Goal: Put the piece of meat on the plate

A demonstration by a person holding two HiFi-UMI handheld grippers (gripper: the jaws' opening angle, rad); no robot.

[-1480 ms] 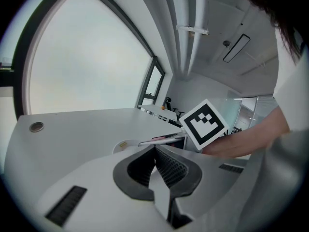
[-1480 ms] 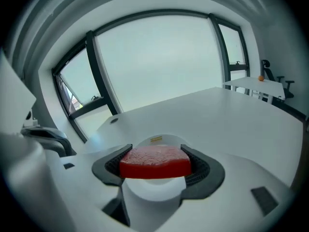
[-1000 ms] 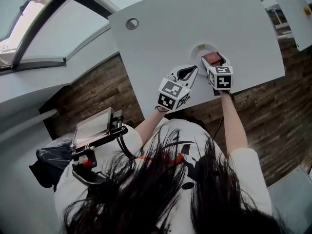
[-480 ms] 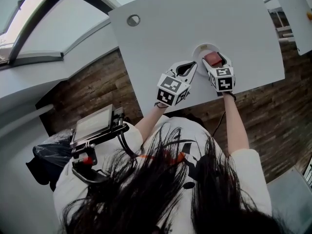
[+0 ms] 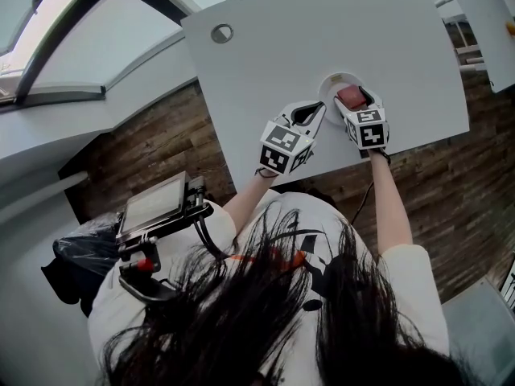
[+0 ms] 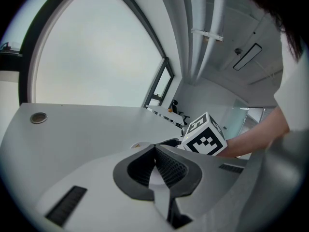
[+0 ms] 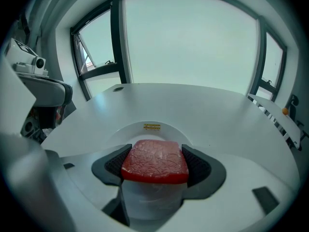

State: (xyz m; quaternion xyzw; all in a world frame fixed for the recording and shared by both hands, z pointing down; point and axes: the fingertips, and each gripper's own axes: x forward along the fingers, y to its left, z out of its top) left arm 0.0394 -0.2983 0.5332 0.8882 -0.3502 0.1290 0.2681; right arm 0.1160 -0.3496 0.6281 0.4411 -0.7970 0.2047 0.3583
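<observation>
A red slab of meat (image 7: 154,161) sits between the dark pads of my right gripper (image 7: 155,164), which is shut on it. It hangs just over the near part of a small white plate (image 7: 150,127) with a yellow label. In the head view the meat (image 5: 348,96) and right gripper (image 5: 352,96) are over the plate (image 5: 328,81) near the table's front edge. My left gripper (image 5: 319,111) lies just left of the plate, its tips (image 6: 155,148) shut with nothing between them. The right gripper's marker cube (image 6: 203,135) shows beyond the tips.
The white table (image 5: 322,30) has a round grommet hole (image 5: 222,33) at its far left, also seen as a grommet (image 6: 38,118). Its front edge runs just behind both grippers. A second white table (image 5: 487,14) stands at the right. Wooden floor lies below.
Hardly anything differs: both grippers have crept slightly forward, and the right one still holds the meat over the plate.
</observation>
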